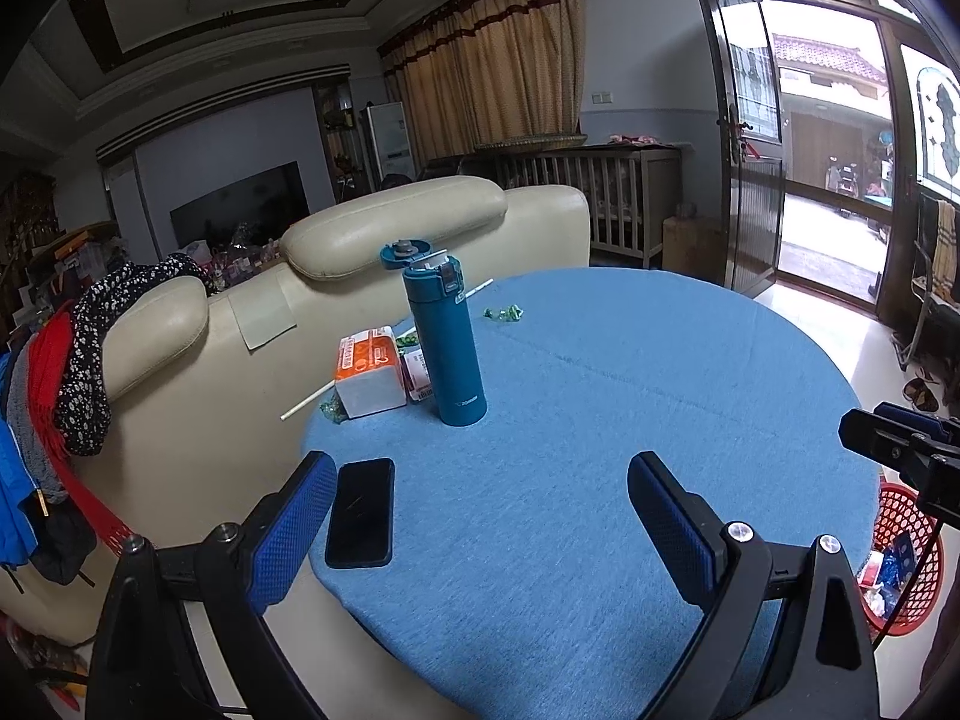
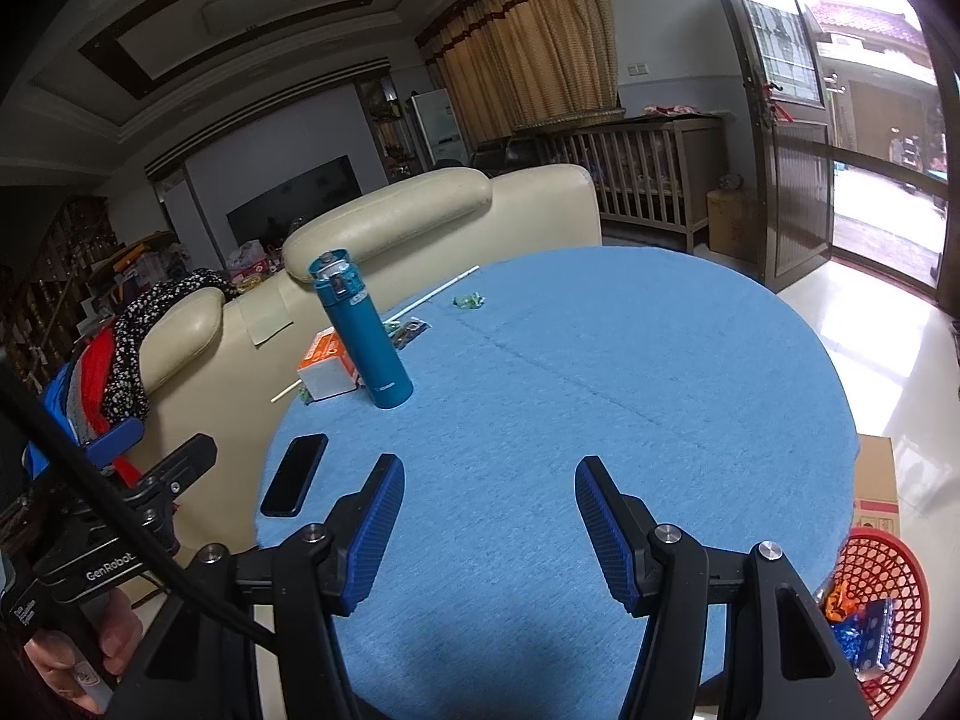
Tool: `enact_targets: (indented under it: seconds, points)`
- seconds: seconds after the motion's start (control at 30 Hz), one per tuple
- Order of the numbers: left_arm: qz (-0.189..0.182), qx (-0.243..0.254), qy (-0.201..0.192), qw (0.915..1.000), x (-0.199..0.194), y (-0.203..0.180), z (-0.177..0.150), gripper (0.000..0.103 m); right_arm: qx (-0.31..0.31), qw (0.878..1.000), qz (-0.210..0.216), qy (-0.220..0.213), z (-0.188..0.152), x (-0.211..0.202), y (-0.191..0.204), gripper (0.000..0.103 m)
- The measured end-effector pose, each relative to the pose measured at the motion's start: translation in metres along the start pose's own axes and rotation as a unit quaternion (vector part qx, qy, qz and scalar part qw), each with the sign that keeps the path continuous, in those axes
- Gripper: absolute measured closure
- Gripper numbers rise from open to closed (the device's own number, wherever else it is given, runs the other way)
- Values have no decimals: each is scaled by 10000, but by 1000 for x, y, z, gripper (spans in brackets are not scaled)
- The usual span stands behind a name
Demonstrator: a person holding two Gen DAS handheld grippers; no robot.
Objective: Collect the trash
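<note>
Small green wrappers (image 1: 504,313) (image 2: 468,300) lie far back on the round blue table (image 1: 600,450) (image 2: 570,420). Another green wrapper (image 1: 330,409) sits at the table's left edge beside a long white straw (image 1: 384,351) (image 2: 432,295), and a dark wrapper (image 2: 408,329) lies behind the flask. A red mesh basket (image 1: 903,564) (image 2: 879,612) holding wrappers stands on the floor at the right. My left gripper (image 1: 480,510) hovers open over the near table with nothing between its fingers. My right gripper (image 2: 489,516) is open and empty too, low over the near table.
A teal flask (image 1: 447,336) (image 2: 366,336) with its lid flipped up stands mid-left, with an orange-and-white box (image 1: 369,375) (image 2: 327,369) beside it. A black phone (image 1: 361,513) (image 2: 295,474) lies by the near-left edge. A cream sofa (image 1: 240,324) backs the table; a cardboard box (image 2: 876,480) stands right.
</note>
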State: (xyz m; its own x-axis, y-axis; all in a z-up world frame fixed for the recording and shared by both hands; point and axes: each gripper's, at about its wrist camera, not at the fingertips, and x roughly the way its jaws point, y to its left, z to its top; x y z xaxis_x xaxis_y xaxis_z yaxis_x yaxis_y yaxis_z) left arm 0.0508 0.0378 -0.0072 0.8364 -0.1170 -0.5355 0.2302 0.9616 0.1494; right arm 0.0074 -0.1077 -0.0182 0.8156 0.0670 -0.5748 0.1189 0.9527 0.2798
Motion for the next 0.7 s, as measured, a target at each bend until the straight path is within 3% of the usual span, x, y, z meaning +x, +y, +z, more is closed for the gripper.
enact_targets:
  seconds: [0.27,0.7]
  points:
    - [-7,69,121,9999,7,-10,0,5,137,9999,-27,35,-1,5,-12,40]
    - [-31,203,-96,9997,-15,-20,3,5,143,9998,62,-146,-2,-14,-11,40]
